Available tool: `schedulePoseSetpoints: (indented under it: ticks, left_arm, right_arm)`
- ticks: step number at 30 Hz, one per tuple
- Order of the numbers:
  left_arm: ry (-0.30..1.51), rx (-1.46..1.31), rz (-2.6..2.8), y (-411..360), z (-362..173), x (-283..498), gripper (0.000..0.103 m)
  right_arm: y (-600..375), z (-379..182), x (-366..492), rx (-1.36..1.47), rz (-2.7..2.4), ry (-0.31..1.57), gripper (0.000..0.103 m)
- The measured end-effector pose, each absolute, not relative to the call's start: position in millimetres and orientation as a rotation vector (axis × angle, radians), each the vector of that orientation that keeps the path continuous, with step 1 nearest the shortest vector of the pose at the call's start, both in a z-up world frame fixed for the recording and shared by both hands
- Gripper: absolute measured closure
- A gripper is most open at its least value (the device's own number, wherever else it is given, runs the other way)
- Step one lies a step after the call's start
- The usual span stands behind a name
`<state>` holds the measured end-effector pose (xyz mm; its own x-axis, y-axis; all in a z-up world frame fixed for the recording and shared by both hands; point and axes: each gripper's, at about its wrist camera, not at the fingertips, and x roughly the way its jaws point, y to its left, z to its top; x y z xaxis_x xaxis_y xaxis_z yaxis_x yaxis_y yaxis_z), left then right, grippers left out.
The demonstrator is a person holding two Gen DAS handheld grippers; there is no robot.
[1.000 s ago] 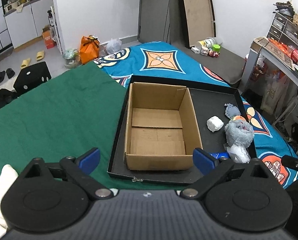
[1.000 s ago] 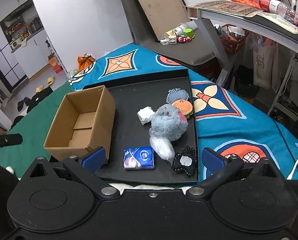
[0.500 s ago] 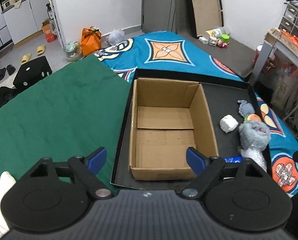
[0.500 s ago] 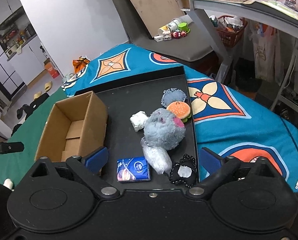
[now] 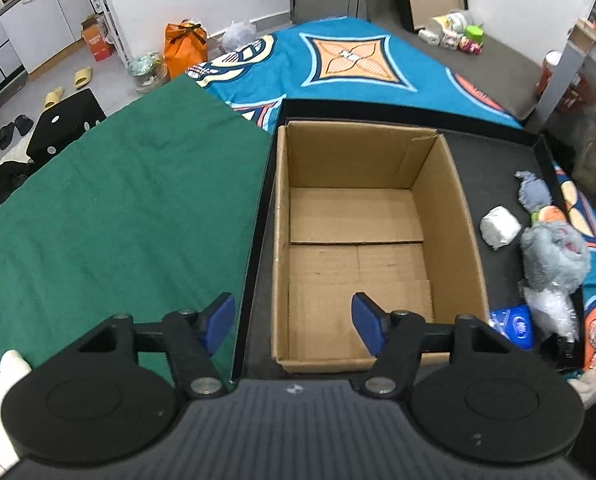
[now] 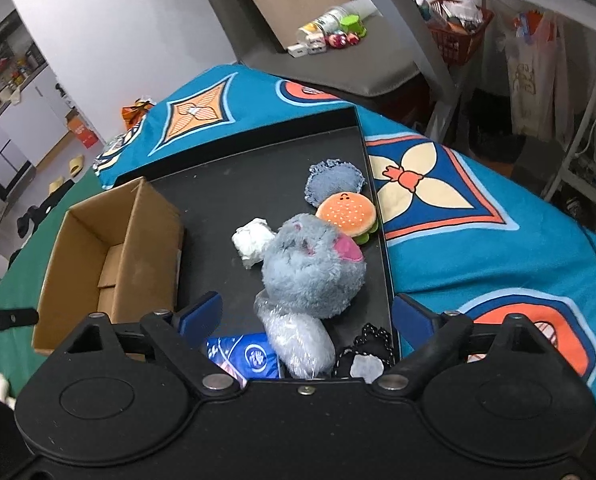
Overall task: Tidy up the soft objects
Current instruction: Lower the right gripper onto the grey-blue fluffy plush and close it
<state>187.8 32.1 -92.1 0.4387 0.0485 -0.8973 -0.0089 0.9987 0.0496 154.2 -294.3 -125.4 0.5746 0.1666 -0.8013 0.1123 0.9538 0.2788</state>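
Observation:
An empty cardboard box (image 5: 358,240) (image 6: 109,256) stands in the left half of a black tray (image 6: 257,176). Right of it lie a grey plush toy (image 6: 312,264) (image 5: 554,256), a plush burger (image 6: 348,214), a denim round patch (image 6: 334,180), a white wad (image 6: 253,240) (image 5: 500,226), a clear plastic-wrapped roll (image 6: 300,340), a blue tissue pack (image 6: 249,358) (image 5: 514,326) and a black lacy piece (image 6: 364,354). My left gripper (image 5: 293,320) is open and empty over the box's near left corner. My right gripper (image 6: 306,312) is open and empty, straddling the grey plush from above.
The tray sits on a table with a green cloth (image 5: 117,208) on the left and a blue patterned cloth (image 6: 478,232) behind and to the right. A grey desk (image 6: 438,40) and floor clutter lie beyond. A white glove (image 5: 1,364) shows at the lower left.
Both grippers moved forward and down. The left now hangs over the box's near edge. The right has closed in on the grey plush. No object has moved.

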Motion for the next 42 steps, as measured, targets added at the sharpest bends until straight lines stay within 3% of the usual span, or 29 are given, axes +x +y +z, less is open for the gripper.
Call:
schedulePoseSetpoints:
  ticks: [15,18,20,24,30,42]
  left_arm:
    - [1.224,0.085,0.095,35.9,-129.2,222.4,0.054]
    - [1.243,0.079,0.102,38.5,-133.5,227.2,0.062]
    - [1.259,0.070,0.104,41.4,-136.4,229.6,0.077]
    - [1.259,0.080,0.099,44.5,-134.3,233.4,0.093]
    - [1.245,0.147,0.089,42.4,-132.5,234.2,0.093]
    - [1.217,0.151,0.095,44.3,-133.8,227.1,0.092]
  right_arm:
    - [-302.5,-160.8,196.4,0.425,-0.008,0.990,0.012]
    - [-302.9,-169.5,202.0,0.447,-0.008,1.011,0.012]
    - [-302.5,-174.3,204.8,0.458,-0.010,1.026,0.013]
    - [-301.5,-182.0,209.9,0.493,-0.003,1.052,0.020]
    - [-300.2,-186.3,209.8,0.518,-0.008,1.059,0.039]
    - [-291.9,-162.5,203.2,0.437,-0.039,1.018,0.044]
